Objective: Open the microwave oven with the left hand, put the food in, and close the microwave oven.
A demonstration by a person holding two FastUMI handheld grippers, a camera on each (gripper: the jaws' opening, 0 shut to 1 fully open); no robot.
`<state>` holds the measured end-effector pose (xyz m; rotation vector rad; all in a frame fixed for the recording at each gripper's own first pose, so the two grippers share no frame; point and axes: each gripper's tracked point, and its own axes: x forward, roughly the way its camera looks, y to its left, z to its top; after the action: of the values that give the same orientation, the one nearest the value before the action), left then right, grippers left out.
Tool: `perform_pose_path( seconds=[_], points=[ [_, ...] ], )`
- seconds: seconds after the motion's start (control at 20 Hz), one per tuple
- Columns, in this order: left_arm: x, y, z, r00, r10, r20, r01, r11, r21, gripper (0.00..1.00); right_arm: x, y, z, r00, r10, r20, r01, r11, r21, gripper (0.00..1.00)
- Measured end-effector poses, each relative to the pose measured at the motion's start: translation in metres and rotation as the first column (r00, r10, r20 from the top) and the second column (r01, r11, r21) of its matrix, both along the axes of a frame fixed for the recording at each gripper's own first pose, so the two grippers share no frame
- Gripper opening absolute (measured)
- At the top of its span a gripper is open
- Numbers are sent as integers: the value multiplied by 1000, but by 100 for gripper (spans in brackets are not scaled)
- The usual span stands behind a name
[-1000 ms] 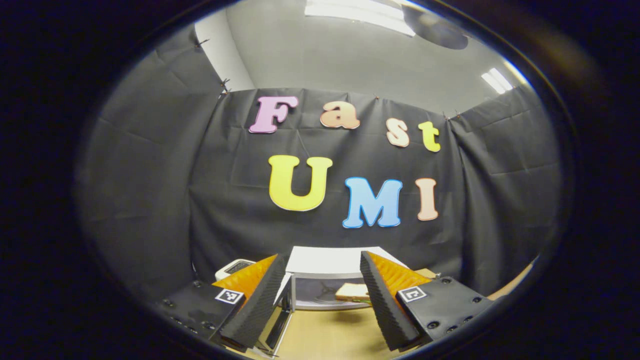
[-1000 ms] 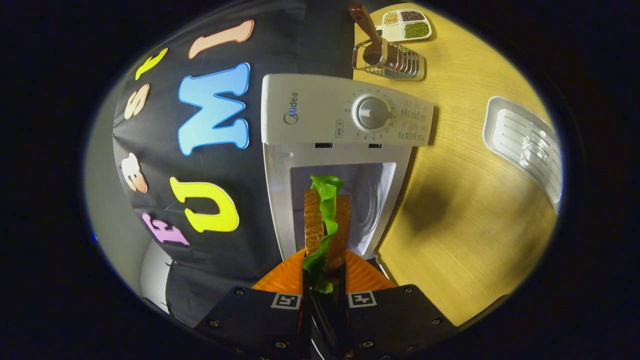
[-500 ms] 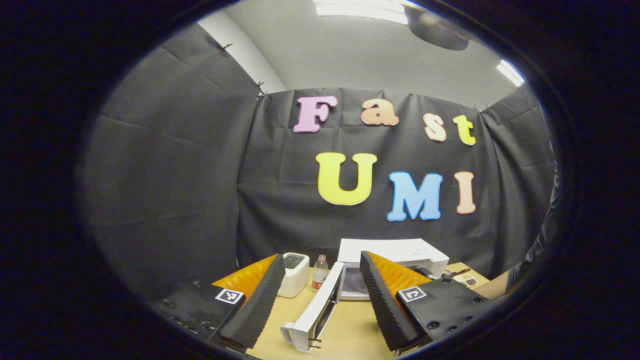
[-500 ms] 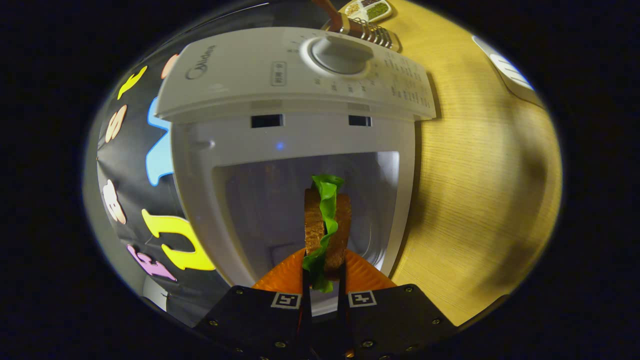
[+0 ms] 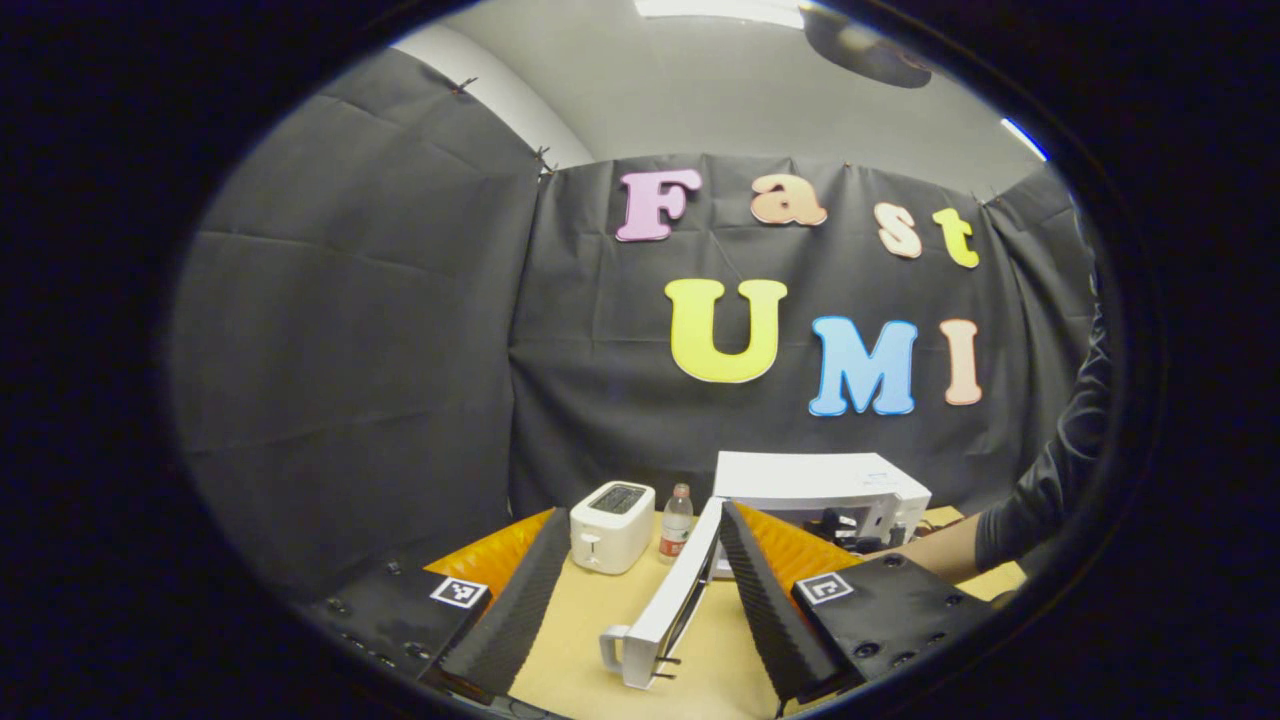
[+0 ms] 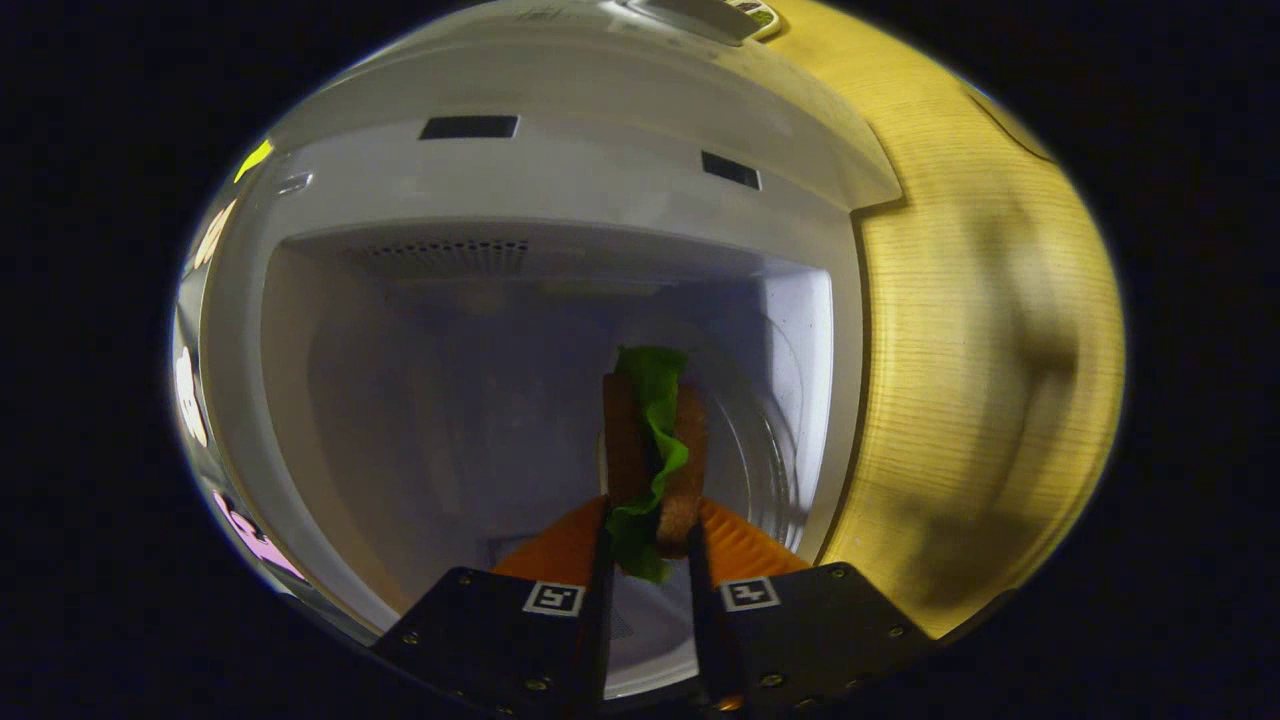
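Note:
In the right gripper view my right gripper (image 6: 648, 545) is shut on a sandwich (image 6: 648, 445) of brown bread with green lettuce, held on edge. The sandwich reaches into the white microwave oven's open cavity (image 6: 480, 400), over the glass turntable (image 6: 760, 440). In the left gripper view my left gripper (image 5: 640, 600) stands open with nothing between its fingers, back from the table. Beyond it the microwave oven (image 5: 815, 485) has its door (image 5: 665, 605) swung wide open toward me. A person's sleeved arm (image 5: 1000, 525) reaches to the oven's mouth from the right.
A white toaster (image 5: 612, 525) and a small bottle (image 5: 677, 522) stand left of the oven on the wooden table (image 5: 590, 640). In the right gripper view the wooden table (image 6: 980, 380) runs along the oven's right side.
My right gripper has carried the sandwich forward into the oven's cavity. My left gripper has drawn back and to the left, bringing the open door, toaster and bottle into view.

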<state>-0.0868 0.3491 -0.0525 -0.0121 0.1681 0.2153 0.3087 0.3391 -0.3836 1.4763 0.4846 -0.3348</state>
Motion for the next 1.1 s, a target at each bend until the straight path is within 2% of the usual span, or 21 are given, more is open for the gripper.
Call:
perform_pose_path(
  seconds=[0.05, 0.1, 0.15, 0.2, 0.3, 0.45, 0.55, 0.65, 0.8, 0.95, 1.0, 1.1],
  points=[
    [6, -4, 0, 1000, -13, 4, 13, 1000, 1, 95, -6, 0, -4, 999, 38, -27, -39, 999, -19, 40],
    [13, -11, 1, 999, -33, 9, 33, 999, -1, 96, -12, 0, -8, 996, 71, -51, -73, 997, -36, 55],
    [19, -17, 2, 998, -54, 15, 54, 999, -3, 96, -18, 1, -4, 995, 94, -44, -95, 995, -33, 63],
    [26, -24, 4, 997, -78, 23, 78, 997, -7, 96, -26, 0, 2, 992, 123, -42, -125, 991, -37, 87],
    [41, -40, 3, 991, -127, 37, 128, 992, -17, 96, -44, -12, 18, 985, 172, -5, -171, 977, -127, 98],
    [59, -64, 0, 980, -195, 52, 196, 980, -35, 97, -87, -16, 38, 942, 335, 16, -323, 919, -228, 98],
    [69, -80, -2, 971, -230, 58, 233, 971, -46, 97, -114, -38, 56, 917, 399, 22, -370, 869, -329, 98],
    [75, -92, -6, 967, -249, 63, 252, 967, -48, 97, -138, -63, 79, 883, 469, 25, -406, 789, -461, 98],
    [82, -109, -15, 965, -254, 60, 258, 964, -63, 96, -172, -102, 135, 826, 561, 47, -393, 634, -666, 98],
    [82, -129, -21, 963, -257, 74, 263, 961, -87, 98, -203, -143, 195, 801, 594, 70, -279, 474, -835, 98],
    [83, -138, -18, 959, -264, 101, 273, 957, -92, 96, -213, -155, 215, 793, 605, 68, -232, 403, -885, 98],
    [82, -152, -22, 957, -271, 108, 283, 952, -119, 96, -236, -178, 247, 794, 605, 58, -139, 273, -952, 98]
  ],
)
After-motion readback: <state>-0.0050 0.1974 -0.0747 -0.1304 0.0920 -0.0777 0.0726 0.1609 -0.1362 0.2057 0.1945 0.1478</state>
